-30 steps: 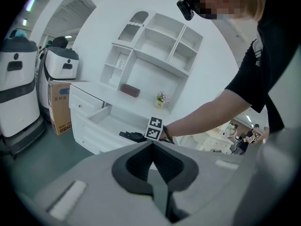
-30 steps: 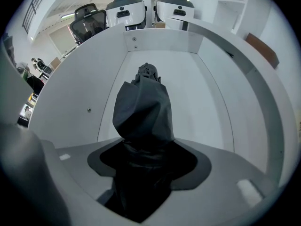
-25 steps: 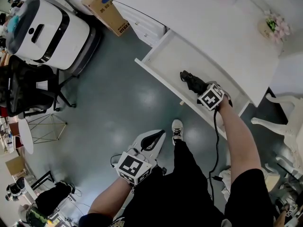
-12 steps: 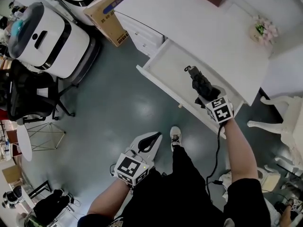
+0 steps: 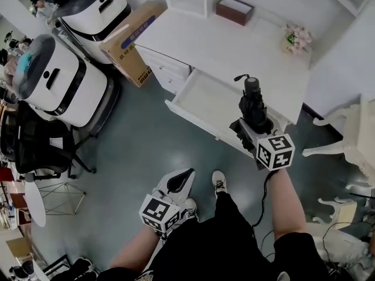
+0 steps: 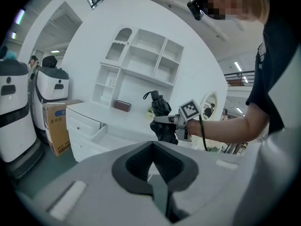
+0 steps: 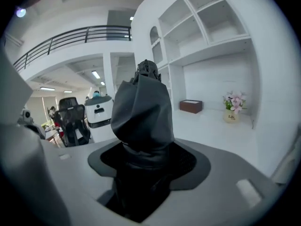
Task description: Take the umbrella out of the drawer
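A person is seen from above, with a two-jaw gripper in each hand. In the head view the right gripper (image 5: 251, 127) is closed on a compact black folded fabric umbrella (image 5: 252, 103). The umbrella is held upright in the air and appears over the right end of an open, shallow white drawer (image 5: 199, 92) in a white desk (image 5: 234, 48). The left gripper (image 5: 184, 175) is held low, near the person's legs and well apart from the desk.

Only the head view looks down into the drawer. A brown cardboard box (image 5: 130, 33) beside the desk and a white shoe (image 5: 219, 181) on the grey-green floor (image 5: 146, 127) are also shown only there.

Only the left gripper view gives a side-on picture. There the umbrella is seen clear of the drawer, standing up from the right gripper's level jaws, with a white open shelf unit (image 6: 141, 67) behind it on the desk. In that view the left gripper's own jaws are seen brought together, dark pads meeting, with nothing between them.

The right gripper view gives the closest look. Its jaws stand wide and are pressed against the umbrella's thick lower part on both sides. A small dark brown box (image 7: 190, 106) and a pot of pink flowers (image 7: 232, 111) are shown on the desk top behind.

The umbrella is matt black, its cloth wrapped in loose, creased folds. It is bulkiest at the jaws and narrows to a rounded cap on top (a thin strap loop sticks out beside the cap).
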Demonstrator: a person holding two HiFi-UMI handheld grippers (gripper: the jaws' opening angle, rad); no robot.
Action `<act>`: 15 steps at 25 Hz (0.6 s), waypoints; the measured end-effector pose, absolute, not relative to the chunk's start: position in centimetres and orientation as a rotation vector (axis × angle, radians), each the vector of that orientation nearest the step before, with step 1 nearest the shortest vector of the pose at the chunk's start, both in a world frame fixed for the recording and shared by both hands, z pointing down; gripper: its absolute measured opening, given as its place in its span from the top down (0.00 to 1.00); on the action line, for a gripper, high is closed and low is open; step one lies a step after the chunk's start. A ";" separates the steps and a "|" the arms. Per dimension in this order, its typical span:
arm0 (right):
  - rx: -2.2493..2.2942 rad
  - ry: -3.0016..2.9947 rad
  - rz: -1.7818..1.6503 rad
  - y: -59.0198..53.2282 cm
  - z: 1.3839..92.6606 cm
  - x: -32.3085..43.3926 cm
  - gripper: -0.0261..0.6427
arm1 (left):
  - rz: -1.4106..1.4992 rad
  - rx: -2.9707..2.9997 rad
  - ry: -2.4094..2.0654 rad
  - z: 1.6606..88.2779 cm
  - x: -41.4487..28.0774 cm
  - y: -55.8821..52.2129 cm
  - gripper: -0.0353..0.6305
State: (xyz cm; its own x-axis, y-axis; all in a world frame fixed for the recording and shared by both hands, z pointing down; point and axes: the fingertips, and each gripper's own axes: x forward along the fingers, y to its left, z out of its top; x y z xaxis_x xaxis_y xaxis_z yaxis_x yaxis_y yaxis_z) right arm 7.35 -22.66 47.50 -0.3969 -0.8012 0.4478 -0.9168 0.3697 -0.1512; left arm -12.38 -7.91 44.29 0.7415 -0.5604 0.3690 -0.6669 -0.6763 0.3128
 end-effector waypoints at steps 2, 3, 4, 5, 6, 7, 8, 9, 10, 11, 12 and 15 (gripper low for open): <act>1.576 -2.398 0.578 -21.2 44.9 6.9 0.52 | 0.333 2.538 -0.925 43.4 -12.7 -7.4 0.94; 1.597 -2.431 0.597 -20.5 43.8 6.5 0.52 | 0.328 2.547 -0.921 43.0 -12.9 -7.2 0.94; 1.615 -2.464 0.617 -19.6 42.7 6.1 0.51 | 0.320 2.554 -0.919 42.7 -13.1 -7.0 0.94; 1.629 -2.495 0.636 -18.7 41.7 5.7 0.51 | 0.311 2.559 -0.917 42.3 -13.4 -6.7 0.94; 1.642 -2.524 0.654 -17.8 40.7 5.2 0.51 | 0.302 2.563 -0.916 42.0 -13.8 -6.4 0.95; 1.656 -2.550 0.669 -16.9 39.8 4.8 0.51 | 0.295 2.567 -0.914 41.8 -14.1 -6.1 0.94; 1.671 -2.574 0.682 -15.9 39.0 4.4 0.52 | 0.289 2.573 -0.912 41.5 -14.4 -5.7 0.94; 1.686 -2.594 0.692 -14.9 38.3 4.1 0.52 | 0.285 2.582 -0.909 41.2 -14.7 -5.4 0.95; 1.700 -2.609 0.694 -13.9 37.6 3.8 0.52 | 0.282 2.591 -0.905 41.0 -14.9 -5.0 0.94; 1.713 -2.620 0.689 -12.9 37.0 3.5 0.52 | 0.277 2.599 -0.901 40.7 -15.2 -4.5 0.94; 1.723 -2.628 0.679 -11.8 36.4 3.1 0.52 | 0.271 2.607 -0.897 40.5 -15.5 -4.0 0.95; 1.748 -2.648 0.656 -8.7 35.0 2.0 0.51 | 0.248 2.623 -0.878 39.7 -16.3 -2.5 0.94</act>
